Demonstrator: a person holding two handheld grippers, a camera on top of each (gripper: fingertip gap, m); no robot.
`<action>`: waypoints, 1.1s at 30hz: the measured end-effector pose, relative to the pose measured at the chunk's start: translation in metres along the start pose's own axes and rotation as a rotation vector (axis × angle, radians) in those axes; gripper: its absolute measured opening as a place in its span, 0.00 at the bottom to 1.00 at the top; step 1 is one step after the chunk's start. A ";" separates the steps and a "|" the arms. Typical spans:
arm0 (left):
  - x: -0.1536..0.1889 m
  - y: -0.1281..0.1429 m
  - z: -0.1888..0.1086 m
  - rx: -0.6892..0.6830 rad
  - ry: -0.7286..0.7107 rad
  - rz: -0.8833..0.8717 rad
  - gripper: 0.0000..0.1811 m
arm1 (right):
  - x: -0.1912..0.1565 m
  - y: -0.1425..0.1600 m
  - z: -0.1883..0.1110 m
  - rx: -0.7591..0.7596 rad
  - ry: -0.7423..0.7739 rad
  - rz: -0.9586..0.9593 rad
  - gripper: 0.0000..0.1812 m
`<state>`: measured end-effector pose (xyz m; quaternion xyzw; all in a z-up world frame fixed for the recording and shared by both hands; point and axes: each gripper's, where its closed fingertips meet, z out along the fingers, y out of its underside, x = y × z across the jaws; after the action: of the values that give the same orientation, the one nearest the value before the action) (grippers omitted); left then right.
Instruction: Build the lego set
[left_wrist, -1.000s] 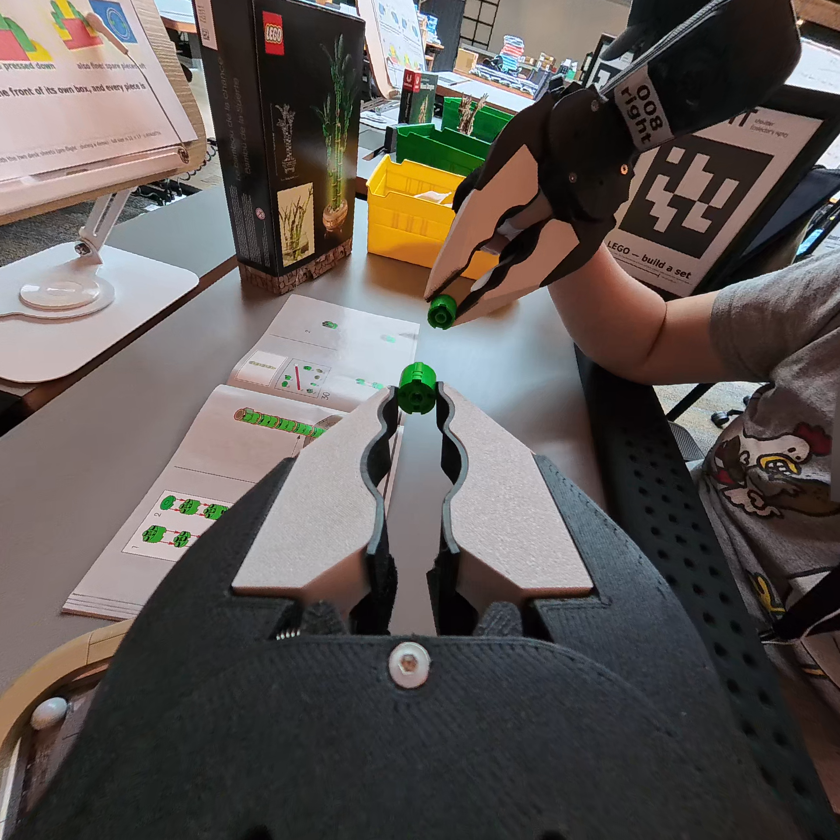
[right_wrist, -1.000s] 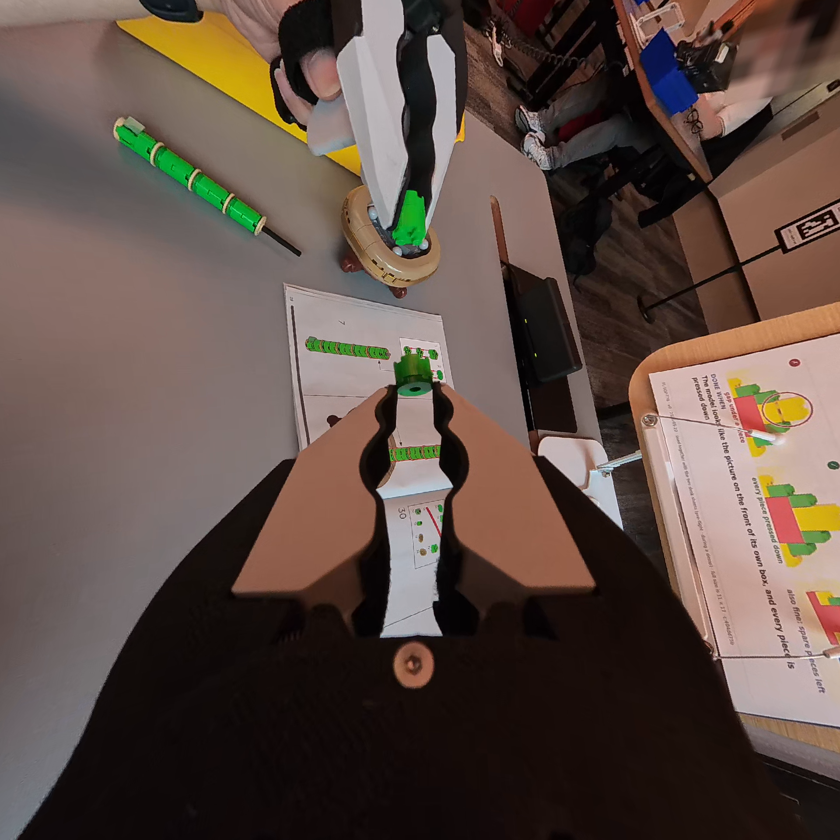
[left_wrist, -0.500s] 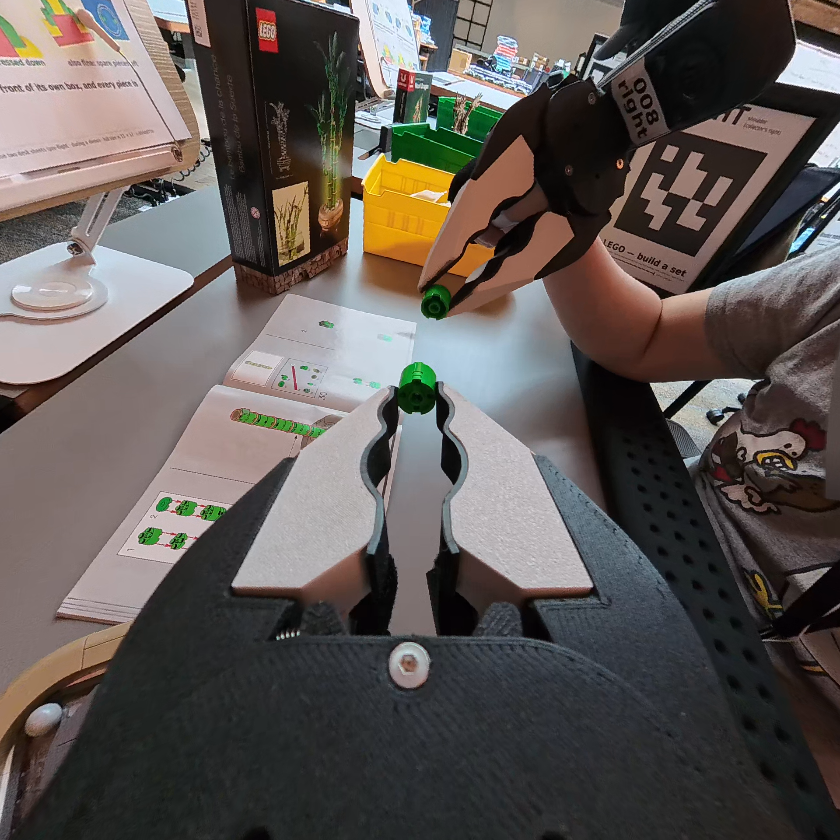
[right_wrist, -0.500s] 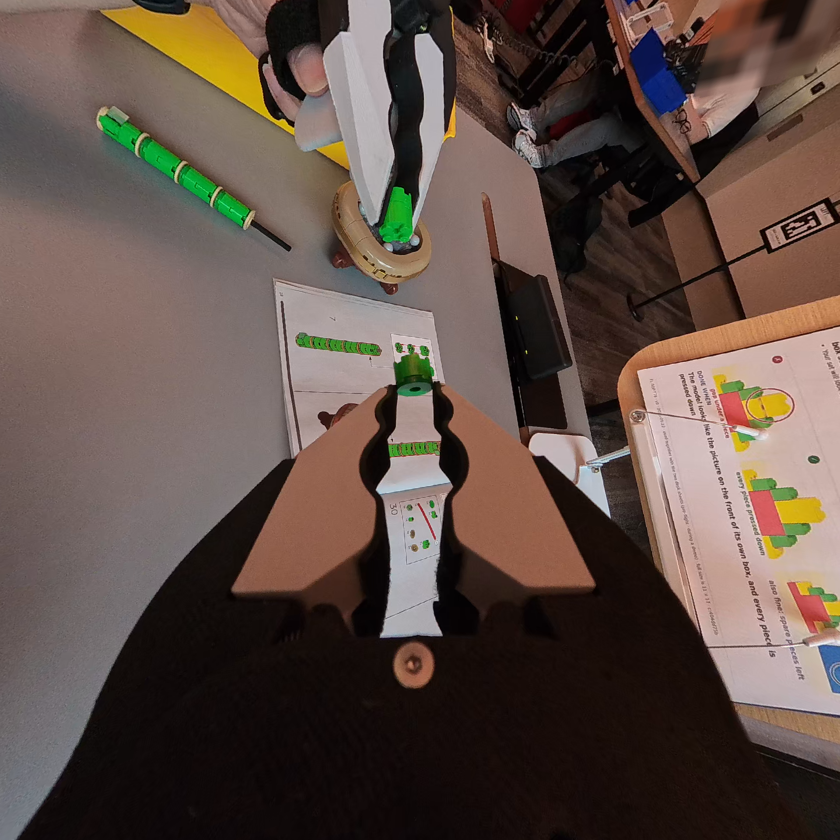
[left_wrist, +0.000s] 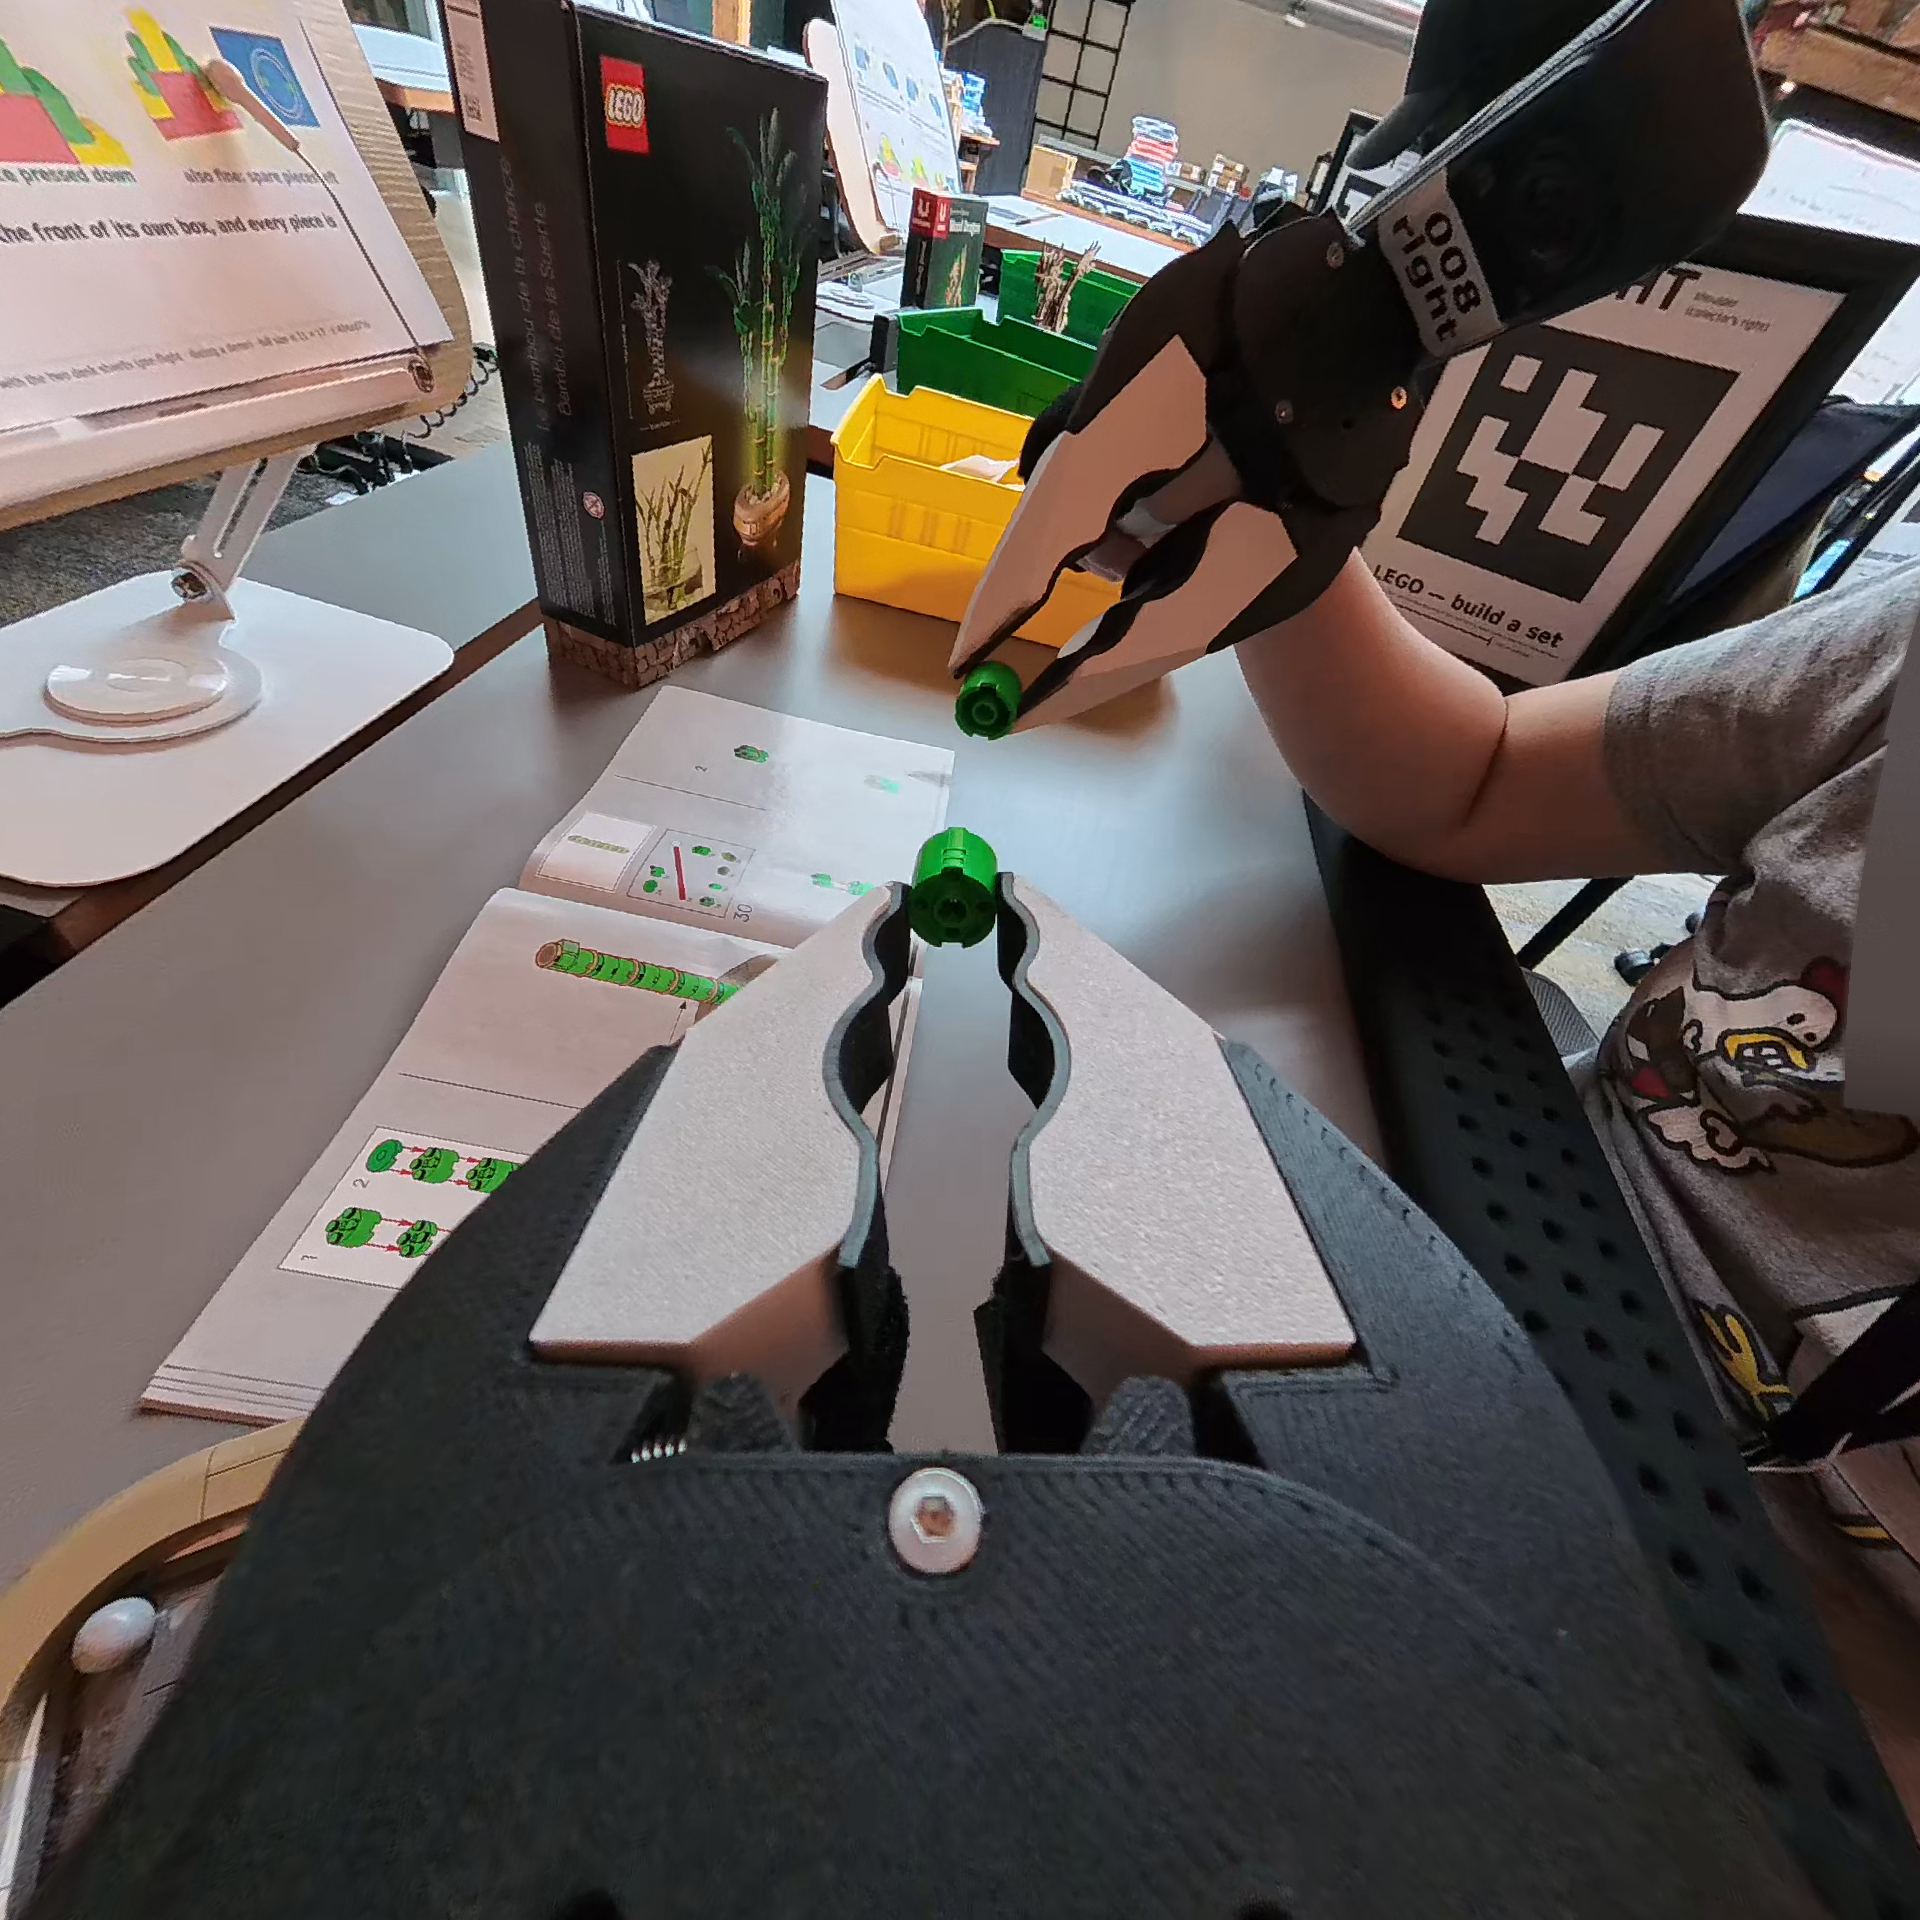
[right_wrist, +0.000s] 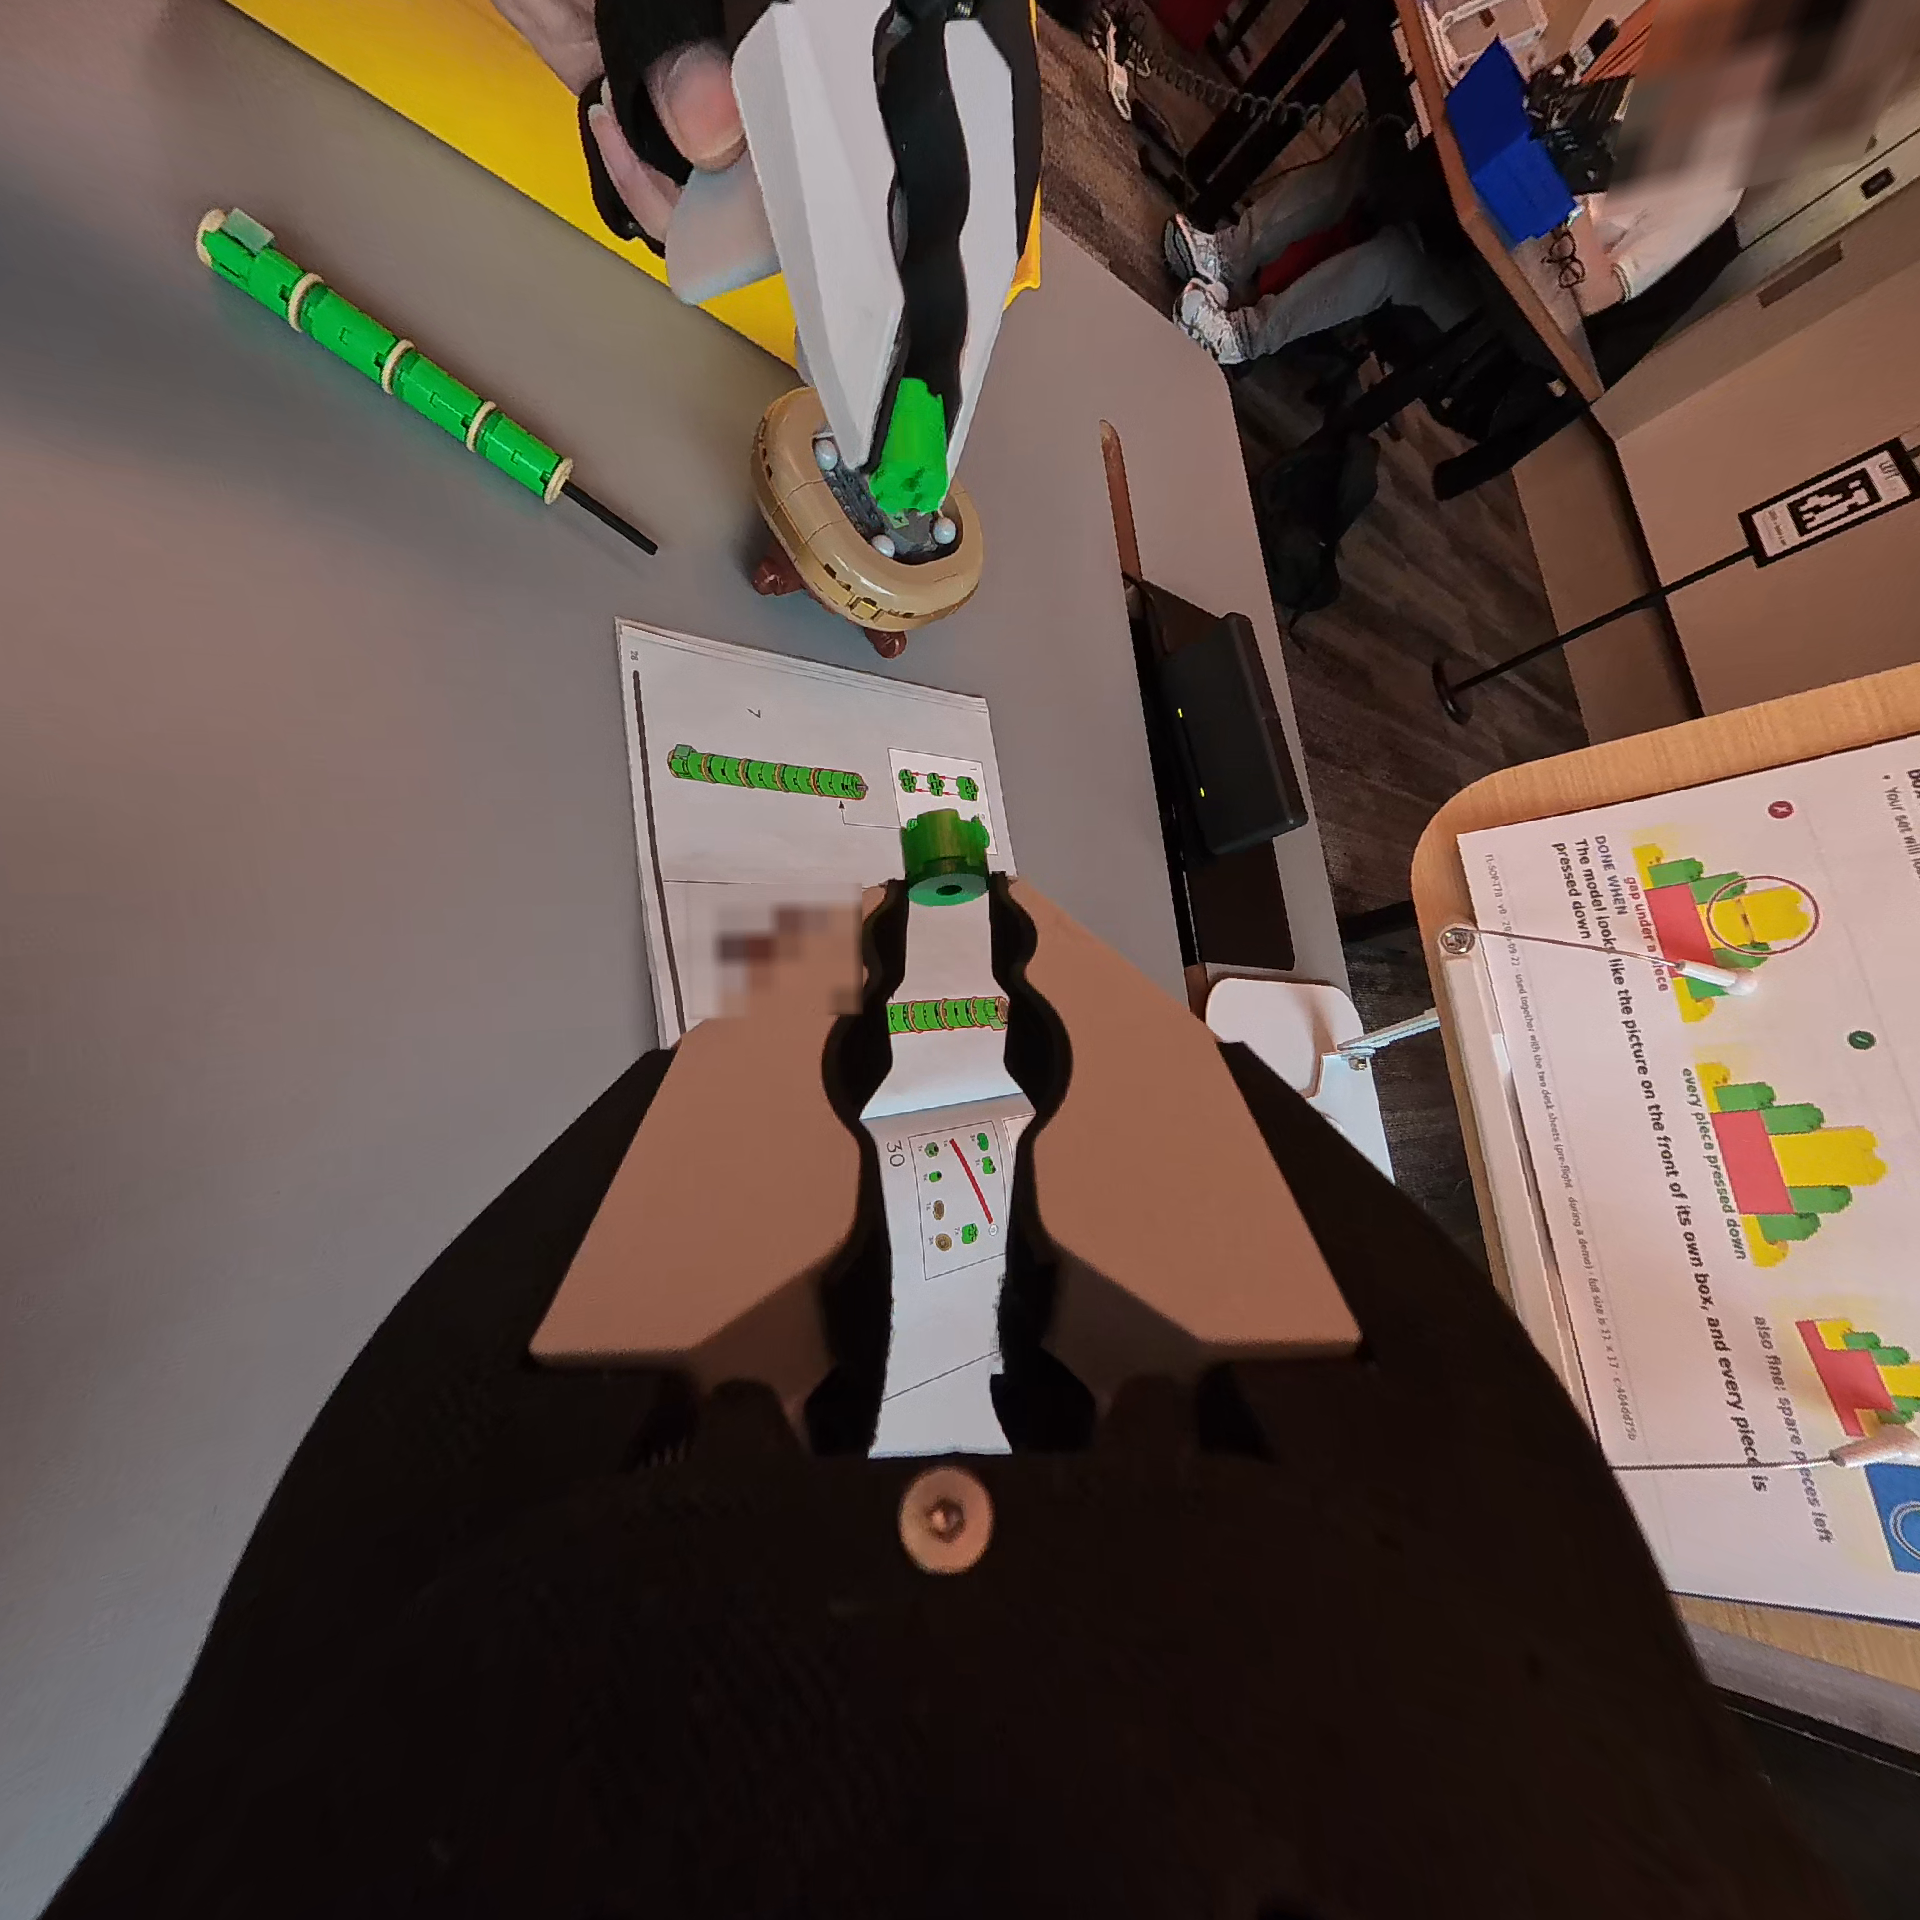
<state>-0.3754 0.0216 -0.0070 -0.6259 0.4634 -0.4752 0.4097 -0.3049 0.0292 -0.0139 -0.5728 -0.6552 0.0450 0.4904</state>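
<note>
- Grippers: the left hand-held gripper is pinching a green round piece at its tips, over the booklet.
- The right hand-held gripper is pinching a second green piece, apart from the first.
- A finished green stalk is lying on the counter; the tan pot is sitting, seemingly, under the left one's tips.

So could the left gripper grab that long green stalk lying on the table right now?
Probably not yet: the left gripper is already shut on a green round piece. The green stalk itself lies uncovered on the table.
</note>
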 end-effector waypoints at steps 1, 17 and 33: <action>0.000 0.000 0.000 0.001 -0.001 0.000 0.08 | 0.000 0.000 0.000 0.001 -0.001 0.000 0.08; 0.000 -0.002 0.001 0.006 -0.023 0.050 0.08 | 0.001 0.002 0.000 0.001 0.000 0.006 0.08; 0.012 -0.016 0.003 0.053 -0.056 0.246 0.08 | 0.006 0.007 -0.003 -0.017 0.013 0.008 0.08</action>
<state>-0.3682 0.0136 0.0100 -0.5662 0.5122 -0.4158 0.4942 -0.2972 0.0349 -0.0136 -0.5798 -0.6500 0.0375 0.4898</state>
